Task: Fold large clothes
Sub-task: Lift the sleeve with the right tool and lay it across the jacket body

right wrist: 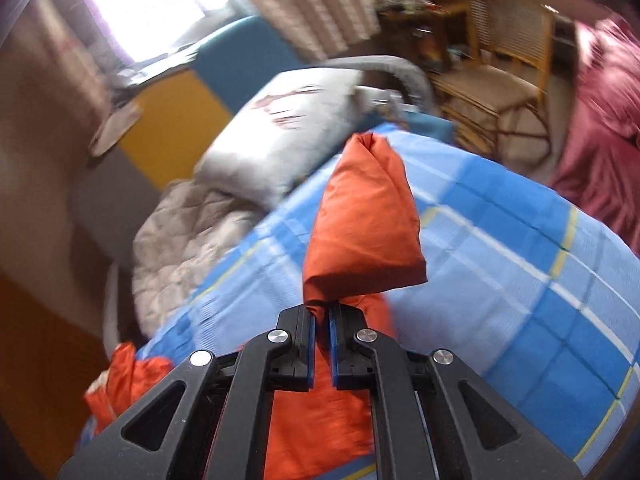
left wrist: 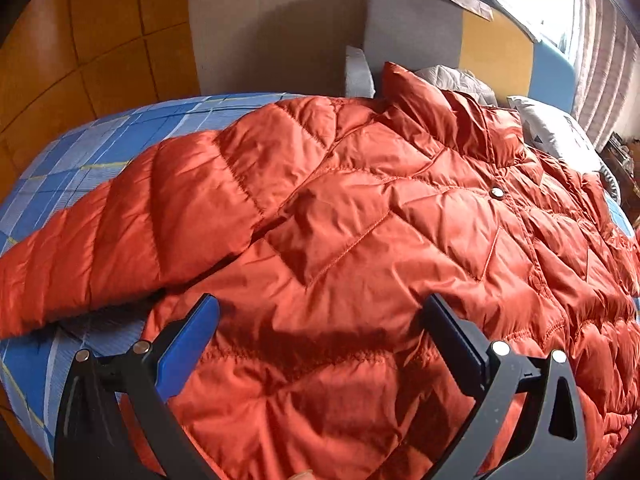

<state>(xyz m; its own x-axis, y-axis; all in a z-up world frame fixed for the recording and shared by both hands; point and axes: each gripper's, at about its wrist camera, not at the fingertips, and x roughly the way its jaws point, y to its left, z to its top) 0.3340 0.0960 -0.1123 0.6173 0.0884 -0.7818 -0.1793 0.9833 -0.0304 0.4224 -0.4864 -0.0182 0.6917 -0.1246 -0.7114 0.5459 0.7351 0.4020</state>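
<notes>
So the orange puffer jacket (left wrist: 360, 216) is spread front-up over the bed with the blue plaid sheet (left wrist: 80, 152), and it covers most of what the left wrist camera sees. Its long axis runs from the hem, down by the camera, up to the collar (left wrist: 432, 100), which points at the headboard with the grey, yellow and blue panels (left wrist: 492, 52). One sleeve (left wrist: 120, 232) lies out to the left across the sheet, angled away from the body. No real containers here, the bed is what's holding everything: jacket, a white pillow (right wrist: 288, 128) and a crumpled beige quilt (right wrist: 188, 232) up by the headboard. The left gripper (left wrist: 320, 320) hangs just over the lower front of the jacket with its jaws wide apart and nothing between them. The right gripper (right wrist: 322, 320) is pinched tight on the end of the other sleeve (right wrist: 364, 216), which sticks up above the sheet. That view is pretty motion-blurred. A wooden chair (right wrist: 500, 64) sits past the bed.
</notes>
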